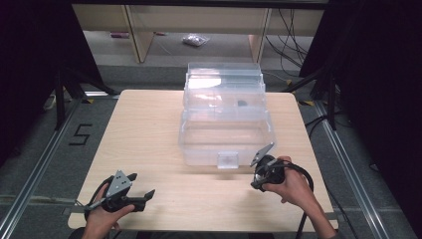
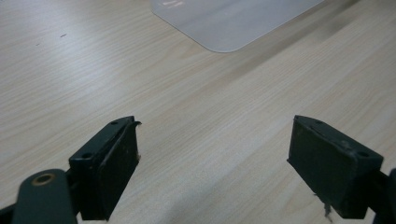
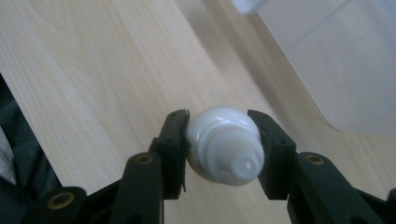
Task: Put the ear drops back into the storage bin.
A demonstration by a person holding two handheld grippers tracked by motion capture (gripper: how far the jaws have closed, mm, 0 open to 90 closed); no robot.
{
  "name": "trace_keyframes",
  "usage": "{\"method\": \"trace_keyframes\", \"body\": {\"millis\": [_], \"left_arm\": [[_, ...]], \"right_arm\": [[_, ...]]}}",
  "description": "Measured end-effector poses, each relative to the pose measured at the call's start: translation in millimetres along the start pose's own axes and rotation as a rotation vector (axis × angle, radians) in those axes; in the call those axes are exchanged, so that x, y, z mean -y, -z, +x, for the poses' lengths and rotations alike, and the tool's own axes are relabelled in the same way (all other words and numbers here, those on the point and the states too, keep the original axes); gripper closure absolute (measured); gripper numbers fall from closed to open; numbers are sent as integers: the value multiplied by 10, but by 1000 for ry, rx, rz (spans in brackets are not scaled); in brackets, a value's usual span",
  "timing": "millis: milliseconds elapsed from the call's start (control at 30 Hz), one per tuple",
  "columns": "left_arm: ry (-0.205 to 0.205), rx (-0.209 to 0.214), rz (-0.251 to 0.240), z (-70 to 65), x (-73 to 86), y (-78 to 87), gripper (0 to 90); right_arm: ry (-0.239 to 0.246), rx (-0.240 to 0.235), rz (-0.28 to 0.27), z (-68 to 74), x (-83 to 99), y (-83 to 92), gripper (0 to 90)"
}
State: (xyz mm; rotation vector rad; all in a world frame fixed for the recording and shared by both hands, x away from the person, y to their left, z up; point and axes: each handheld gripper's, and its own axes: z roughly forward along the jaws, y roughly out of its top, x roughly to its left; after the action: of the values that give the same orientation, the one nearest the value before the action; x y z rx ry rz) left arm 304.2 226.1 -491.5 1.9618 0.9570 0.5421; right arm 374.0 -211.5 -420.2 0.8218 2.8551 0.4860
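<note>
My right gripper (image 3: 223, 145) is shut on a small white round plastic piece (image 3: 219, 133) with a ribbed collar and a short nub, held just above the wooden table (image 3: 93, 70). From the high view the right gripper (image 1: 260, 178) is in front of the right front corner of a clear plastic box (image 1: 226, 132). The box's lid (image 1: 224, 74) stands raised at the back, and a small dark item (image 1: 242, 103) lies inside. Over the table's near left part, my left gripper (image 1: 141, 185) stands open, with nothing between its jaws (image 2: 212, 158).
The box has a clear latch tab (image 1: 228, 160) at the middle of its front. A rounded corner of the box (image 2: 224, 23) shows ahead of the left gripper. Beyond the table (image 1: 149, 124) are a grey floor, cables and dark stands.
</note>
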Motion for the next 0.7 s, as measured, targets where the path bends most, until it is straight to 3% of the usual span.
{"method": "trace_keyframes", "body": {"millis": [533,700], "left_arm": [[0,0,0,0,0,0,155],[1,0,0,1,0,-1,155]], "right_arm": [[15,14,-12,-183,-158,321,600],[-1,13,-10,-233,-204,387,601]]}}
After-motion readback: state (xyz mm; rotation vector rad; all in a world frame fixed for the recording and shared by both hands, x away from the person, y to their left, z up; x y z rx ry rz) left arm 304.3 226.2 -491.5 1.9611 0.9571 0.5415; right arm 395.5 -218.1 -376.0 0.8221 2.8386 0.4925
